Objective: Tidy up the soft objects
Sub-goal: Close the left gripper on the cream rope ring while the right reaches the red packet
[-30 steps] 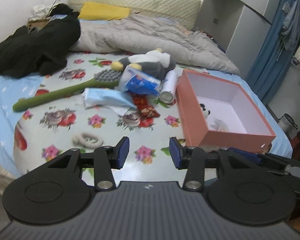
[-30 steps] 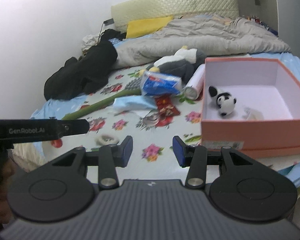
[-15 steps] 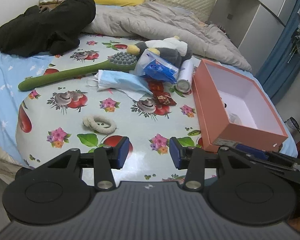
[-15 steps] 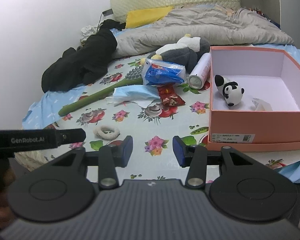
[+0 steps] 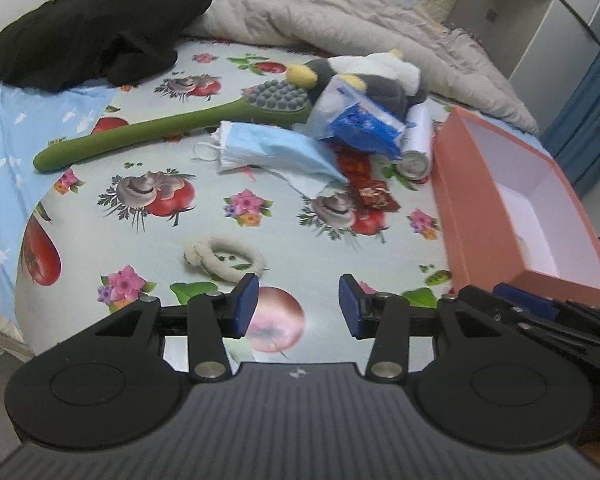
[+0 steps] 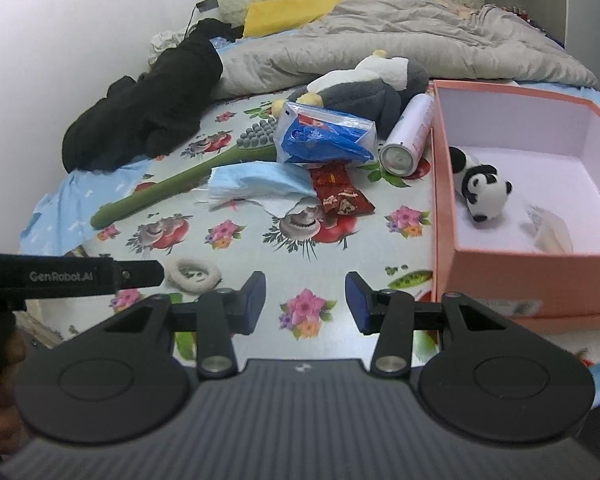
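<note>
Both jaws stand wide and hold nothing. The left gripper point(image 5: 292, 306) hovers just before the white fluffy hair tie point(image 5: 223, 259) on the bed point(image 5: 100, 168); the right gripper point(image 6: 305, 304) is near the pink box point(image 6: 496, 268), where a panda plush point(image 6: 482, 192) lies. The thin tie may slip, or the jaws may pinch the sheet.

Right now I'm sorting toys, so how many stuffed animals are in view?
2. A small panda lies inside the pink box; a grey-and-white penguin lies on the bed behind the blue packet. Clutter may hide more.
</note>
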A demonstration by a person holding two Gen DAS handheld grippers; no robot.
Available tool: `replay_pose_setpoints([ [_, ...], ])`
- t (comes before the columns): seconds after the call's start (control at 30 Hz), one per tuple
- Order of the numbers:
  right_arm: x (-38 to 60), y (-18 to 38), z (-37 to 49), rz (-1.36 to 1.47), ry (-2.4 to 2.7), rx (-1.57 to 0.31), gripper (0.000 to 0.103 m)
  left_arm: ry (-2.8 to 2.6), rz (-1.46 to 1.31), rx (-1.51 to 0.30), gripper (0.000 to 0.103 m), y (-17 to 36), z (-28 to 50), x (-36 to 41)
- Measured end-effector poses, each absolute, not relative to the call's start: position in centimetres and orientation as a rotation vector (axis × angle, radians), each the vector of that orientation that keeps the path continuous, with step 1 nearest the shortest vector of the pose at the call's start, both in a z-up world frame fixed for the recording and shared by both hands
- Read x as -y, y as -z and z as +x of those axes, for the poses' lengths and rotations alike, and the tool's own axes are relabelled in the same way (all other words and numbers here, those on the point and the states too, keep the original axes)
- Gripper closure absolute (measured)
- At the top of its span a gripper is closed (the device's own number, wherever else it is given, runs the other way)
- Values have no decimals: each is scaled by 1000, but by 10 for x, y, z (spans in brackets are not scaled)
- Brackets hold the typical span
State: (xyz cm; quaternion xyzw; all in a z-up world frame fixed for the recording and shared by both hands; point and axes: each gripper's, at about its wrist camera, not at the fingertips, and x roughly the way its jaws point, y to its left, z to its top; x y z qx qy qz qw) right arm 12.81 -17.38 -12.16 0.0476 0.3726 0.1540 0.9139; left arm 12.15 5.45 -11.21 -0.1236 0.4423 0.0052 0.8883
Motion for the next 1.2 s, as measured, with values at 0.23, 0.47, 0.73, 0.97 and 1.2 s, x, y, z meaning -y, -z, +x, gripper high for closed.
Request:
replay_pose_setpoints([
  [0.23,159,137,165,63,-305,-795,56,-65,-263,-972,48,144,156,-75],
  [0.47,153,155,208,39,-294,-827,56,-137,-225,-1009,48,173,186,-89],
  [0.73,146,182,267,9,-272,-861,37,-173,-197,-1055,48,202,209,-101],
  [0.97,139,204,313,-11,-255,-869,37,-148,-178,-1097,54,221,218,-99],
  [1.2,135,228,339,-16,-248,-906,37,-145,-192,-1085,82,220,223,-99],
])
